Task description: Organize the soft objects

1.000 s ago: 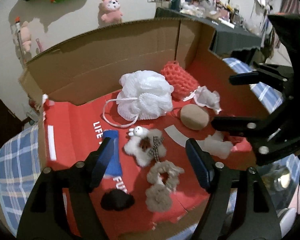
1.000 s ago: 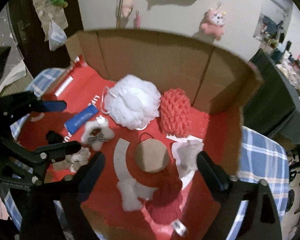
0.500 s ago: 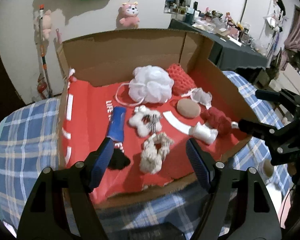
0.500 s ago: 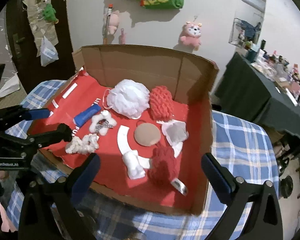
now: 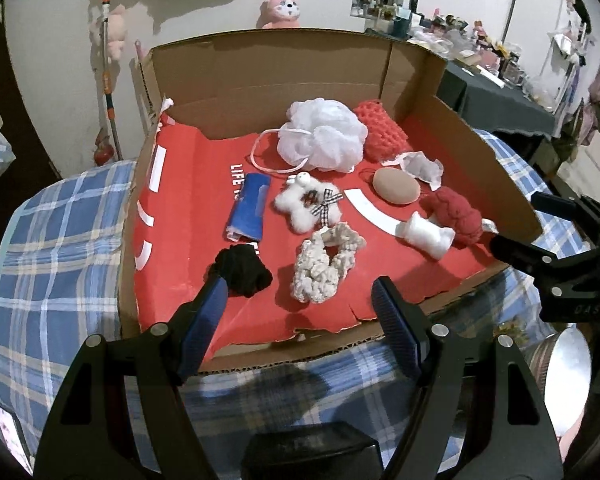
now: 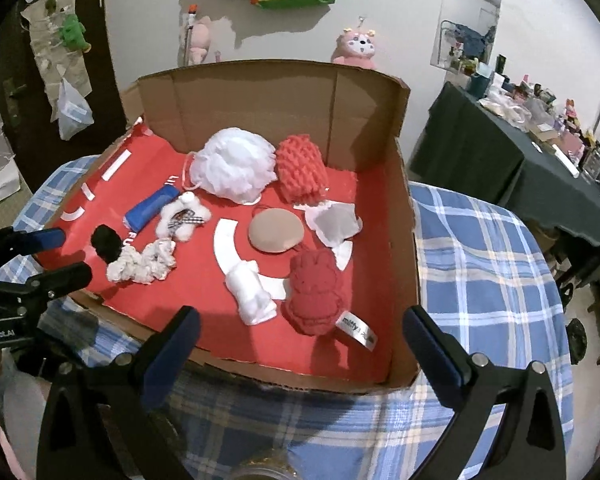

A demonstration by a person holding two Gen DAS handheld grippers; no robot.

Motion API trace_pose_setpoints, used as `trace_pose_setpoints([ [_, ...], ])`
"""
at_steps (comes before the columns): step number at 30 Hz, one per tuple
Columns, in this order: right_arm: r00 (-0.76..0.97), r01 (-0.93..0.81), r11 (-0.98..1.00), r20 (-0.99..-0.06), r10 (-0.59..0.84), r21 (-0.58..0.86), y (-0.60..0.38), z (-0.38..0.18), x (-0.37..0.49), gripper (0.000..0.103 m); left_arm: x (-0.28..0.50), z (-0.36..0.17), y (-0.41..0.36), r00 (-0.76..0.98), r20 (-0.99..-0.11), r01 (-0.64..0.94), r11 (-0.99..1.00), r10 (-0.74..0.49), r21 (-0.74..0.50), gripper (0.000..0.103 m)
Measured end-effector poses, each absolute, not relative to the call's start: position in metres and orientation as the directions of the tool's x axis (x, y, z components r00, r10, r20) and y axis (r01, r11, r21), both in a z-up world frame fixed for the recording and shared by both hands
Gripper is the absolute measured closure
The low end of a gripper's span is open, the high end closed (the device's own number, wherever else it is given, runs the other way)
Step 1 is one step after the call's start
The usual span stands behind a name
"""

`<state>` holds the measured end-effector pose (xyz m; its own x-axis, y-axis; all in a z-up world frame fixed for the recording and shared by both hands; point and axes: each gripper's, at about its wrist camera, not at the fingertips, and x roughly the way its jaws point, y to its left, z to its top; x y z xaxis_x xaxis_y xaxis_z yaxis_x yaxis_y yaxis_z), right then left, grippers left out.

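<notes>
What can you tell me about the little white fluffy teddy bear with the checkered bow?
The little white teddy bear looks like fluffy plush. It lies flat on its back on the red floor of the cardboard box, arms and legs spread, head pointing toward the white bath pouf. A black-and-white checkered bow sits on its tummy beside a small brown patch. The blue roll lies beside it, apart from it, and the cream scrunchie lies just in front of it. Nothing is holding it.

Cardboard box (image 5: 300,68), soft items (perhaps scrunchies), left tool (image 5: 300,304) empty
</notes>
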<state>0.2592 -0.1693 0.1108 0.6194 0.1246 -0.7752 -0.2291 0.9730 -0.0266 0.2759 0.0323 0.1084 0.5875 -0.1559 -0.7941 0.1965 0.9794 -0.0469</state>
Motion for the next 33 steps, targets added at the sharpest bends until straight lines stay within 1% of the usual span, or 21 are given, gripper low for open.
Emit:
trace_pose_setpoints([
  [17, 0.649, -0.182, 0.982, -0.756, 0.082, -0.050, -0.171, 0.103, 0.256, 0.000, 0.275, 0.094, 0.037, 0.580, -0.806, 0.149, 0.988, -0.122, -0.043, 0.029],
  [29, 0.643, -0.182, 0.980, -0.764, 0.060, -0.076, -0.171, 0.101, 0.256, 0.000, 0.276, 0.086, 0.036, 0.553, -0.827, 0.135, 0.990, -0.097, -0.026, 0.029],
  [33, 0.625, -0.182, 0.982, -0.776, 0.081, -0.044, -0.172, 0.097, 0.257, 0.000, 0.277, 0.083, 0.037, 0.545, -0.833, 0.126, 0.992, -0.091, -0.026, 0.029],
])
